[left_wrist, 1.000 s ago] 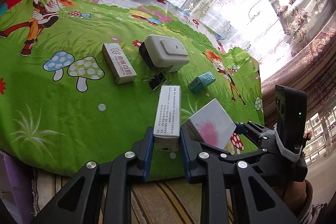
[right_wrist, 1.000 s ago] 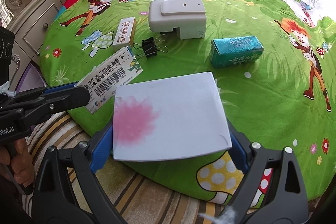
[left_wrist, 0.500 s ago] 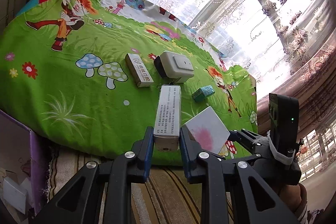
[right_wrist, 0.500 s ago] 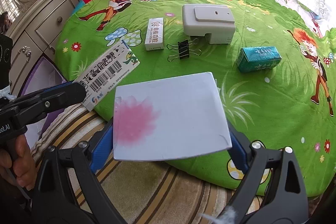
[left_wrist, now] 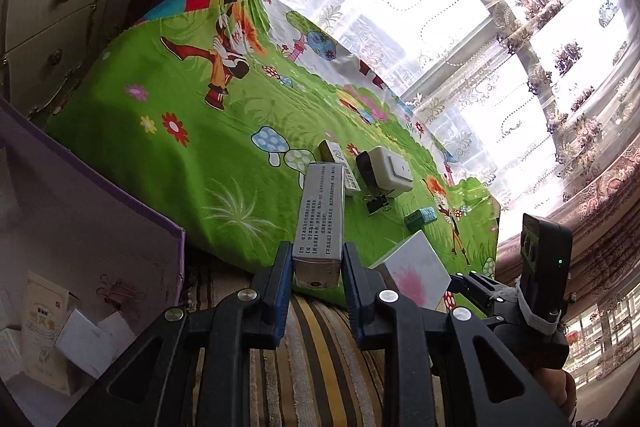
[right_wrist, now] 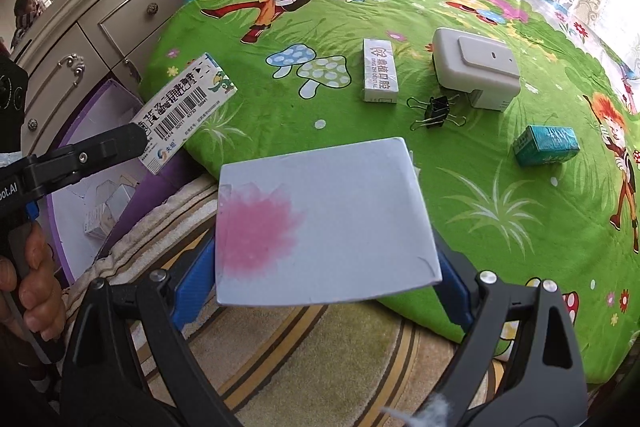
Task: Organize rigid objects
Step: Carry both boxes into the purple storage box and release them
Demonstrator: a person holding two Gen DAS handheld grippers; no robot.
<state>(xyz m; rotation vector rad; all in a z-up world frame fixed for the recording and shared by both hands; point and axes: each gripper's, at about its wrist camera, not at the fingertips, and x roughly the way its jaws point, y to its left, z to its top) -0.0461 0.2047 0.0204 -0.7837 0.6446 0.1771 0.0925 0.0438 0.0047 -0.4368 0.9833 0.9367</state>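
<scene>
My left gripper (left_wrist: pixel 316 267) is shut on a long silver medicine box (left_wrist: pixel 322 211), held in the air off the table's near edge; the same box (right_wrist: pixel 186 111) shows in the right wrist view. My right gripper (right_wrist: pixel 324 267) is shut on a flat white box with a pink blot (right_wrist: pixel 320 219), also seen in the left wrist view (left_wrist: pixel 416 273). On the green cartoon tablecloth (right_wrist: pixel 460 187) lie a white dental box (right_wrist: pixel 380 71), a white plastic device (right_wrist: pixel 472 71), a black binder clip (right_wrist: pixel 436 111) and a teal box (right_wrist: pixel 546 145).
A purple storage box (left_wrist: pixel 100 227) stands on the floor at the left, holding small boxes and a clip; it also shows in the right wrist view (right_wrist: pixel 112 155). A cream dresser (right_wrist: pixel 100 27) stands behind it. A striped rug (left_wrist: pixel 320 367) lies below.
Both grippers have pulled back and to the left from the table with their boxes. The purple storage box has come into view under the left gripper.
</scene>
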